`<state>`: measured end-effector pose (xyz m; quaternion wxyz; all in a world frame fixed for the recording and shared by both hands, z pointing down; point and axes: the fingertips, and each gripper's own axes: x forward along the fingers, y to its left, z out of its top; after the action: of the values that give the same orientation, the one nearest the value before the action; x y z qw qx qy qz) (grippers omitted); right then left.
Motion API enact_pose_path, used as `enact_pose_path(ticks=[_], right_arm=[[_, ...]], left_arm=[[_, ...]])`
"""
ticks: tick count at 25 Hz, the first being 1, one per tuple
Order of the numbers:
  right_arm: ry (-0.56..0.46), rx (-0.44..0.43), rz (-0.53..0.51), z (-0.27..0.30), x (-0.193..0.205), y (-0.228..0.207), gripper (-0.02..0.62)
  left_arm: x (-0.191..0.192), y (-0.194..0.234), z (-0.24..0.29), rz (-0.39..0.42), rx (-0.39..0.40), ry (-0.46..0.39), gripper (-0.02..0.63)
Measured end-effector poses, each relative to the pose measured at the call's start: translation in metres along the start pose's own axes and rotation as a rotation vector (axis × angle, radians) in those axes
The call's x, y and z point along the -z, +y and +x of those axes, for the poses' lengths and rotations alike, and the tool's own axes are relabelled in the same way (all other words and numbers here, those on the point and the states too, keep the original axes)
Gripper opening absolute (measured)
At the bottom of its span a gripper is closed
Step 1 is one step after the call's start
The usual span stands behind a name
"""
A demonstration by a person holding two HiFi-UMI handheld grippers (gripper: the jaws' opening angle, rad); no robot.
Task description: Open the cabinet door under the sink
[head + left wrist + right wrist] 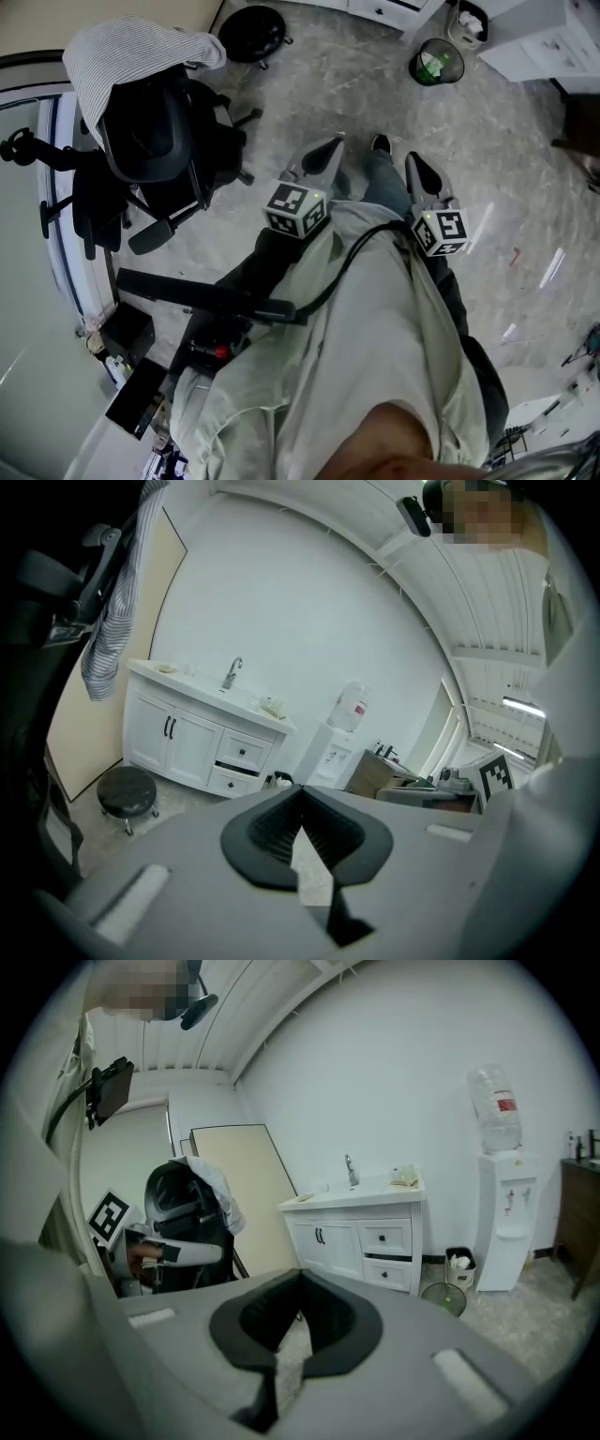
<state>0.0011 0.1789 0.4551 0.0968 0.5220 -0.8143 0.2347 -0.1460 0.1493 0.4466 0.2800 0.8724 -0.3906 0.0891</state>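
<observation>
The white sink cabinet (352, 1237) stands across the room against the far wall, its two doors shut, with paired black handles (321, 1236) and a faucet (349, 1168) above. It also shows in the left gripper view, cabinet (178, 738) with handles (170, 727). My left gripper (333, 141) and right gripper (412, 159) are held side by side over the floor, far from the cabinet. Both are shut with nothing in them, the left gripper (301, 799) and the right gripper (300, 1283) each with tips meeting.
A black office chair (155, 141) draped with a striped cloth (131, 56) stands to my left. A round black stool (127, 792) sits before the cabinet. A waste bin (447, 1297) and a water dispenser (502, 1213) are right of the cabinet.
</observation>
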Motion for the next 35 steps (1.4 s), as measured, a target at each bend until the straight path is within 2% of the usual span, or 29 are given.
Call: enact_pose_path(ticks=[4, 9, 13, 19, 23, 29, 35], right_arm=[[-0.003, -0.012, 0.047, 0.007, 0.001, -0.01, 0.0], [0.002, -0.08, 0.012, 0.017, -0.007, -0.02, 0.0], [-0.026, -0.084, 0.052, 0.018, -0.027, -0.062, 0.0], [-0.078, -0.104, 0.066, 0.023, -0.061, -0.124, 0.0], [-0.09, -0.123, 0.081, 0.024, -0.069, -0.156, 0.0], [-0.1, -0.121, 0.124, 0.03, -0.075, -0.186, 0.0], [-0.081, -0.079, 0.134, 0.051, -0.08, -0.202, 0.0]], left_arm=[[-0.005, 0.004, -0.001, 0.012, -0.039, -0.013, 0.008], [-0.011, 0.0, 0.018, 0.008, -0.073, -0.014, 0.008], [-0.027, -0.021, 0.048, 0.068, -0.076, -0.021, 0.008], [-0.049, -0.043, 0.099, 0.105, -0.097, -0.046, 0.008], [-0.058, -0.056, 0.123, 0.12, -0.115, -0.065, 0.008], [-0.067, -0.061, 0.148, 0.123, -0.121, -0.061, 0.008], [-0.081, -0.042, 0.181, 0.124, -0.079, -0.036, 0.008]])
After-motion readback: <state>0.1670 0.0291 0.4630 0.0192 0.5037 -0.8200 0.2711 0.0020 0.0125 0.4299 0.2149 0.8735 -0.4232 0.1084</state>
